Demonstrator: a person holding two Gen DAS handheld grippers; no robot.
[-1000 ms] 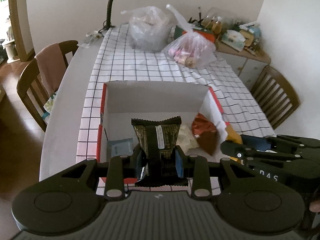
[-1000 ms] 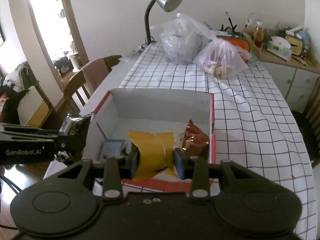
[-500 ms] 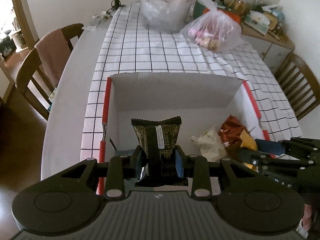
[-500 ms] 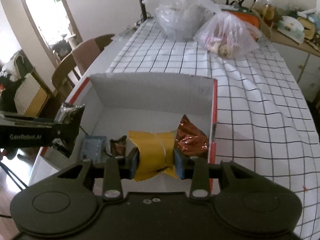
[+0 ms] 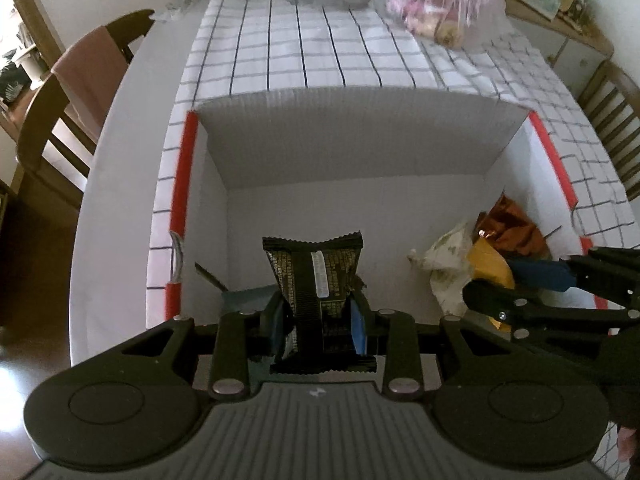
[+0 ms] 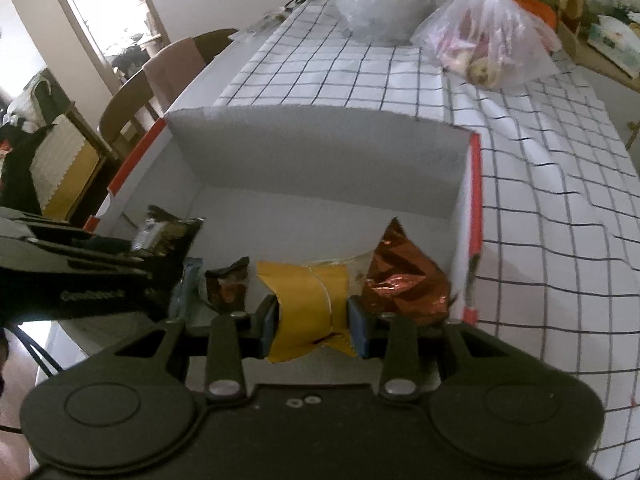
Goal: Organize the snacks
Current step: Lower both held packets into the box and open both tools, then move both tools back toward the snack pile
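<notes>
The left gripper (image 5: 318, 316) grips the black snack packet (image 5: 314, 280) at its middle, over the near left of the white box (image 5: 352, 136). The right gripper (image 6: 314, 318) clamps the yellow packet (image 6: 308, 300) at near right. Both look light, soft and crinkly; a mid-body hold seems safest.

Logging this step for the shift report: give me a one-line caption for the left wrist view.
Left gripper holds a black snack packet over the open white box; right gripper brings a yellow packet.
</notes>
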